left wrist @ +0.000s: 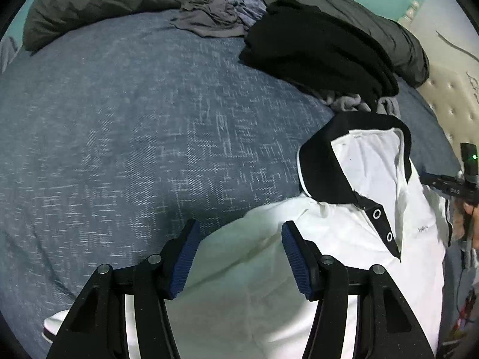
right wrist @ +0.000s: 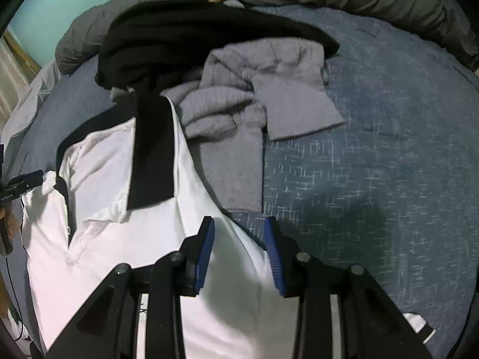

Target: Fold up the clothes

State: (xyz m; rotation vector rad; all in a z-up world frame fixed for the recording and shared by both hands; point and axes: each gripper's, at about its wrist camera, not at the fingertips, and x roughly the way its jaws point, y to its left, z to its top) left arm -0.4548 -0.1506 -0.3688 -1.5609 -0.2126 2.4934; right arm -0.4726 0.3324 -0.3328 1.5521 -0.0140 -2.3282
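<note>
text: none legible | white polo shirt (left wrist: 344,239) chest mark: unreadable

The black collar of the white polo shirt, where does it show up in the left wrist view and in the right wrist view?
Left wrist view: the black collar sits right of centre, above the left gripper, framing the open neck of the white polo shirt.
Right wrist view: the black collar lies left of centre, above the right gripper.
Shared landmark: the black garment pile just beyond the collar in both.
</note>
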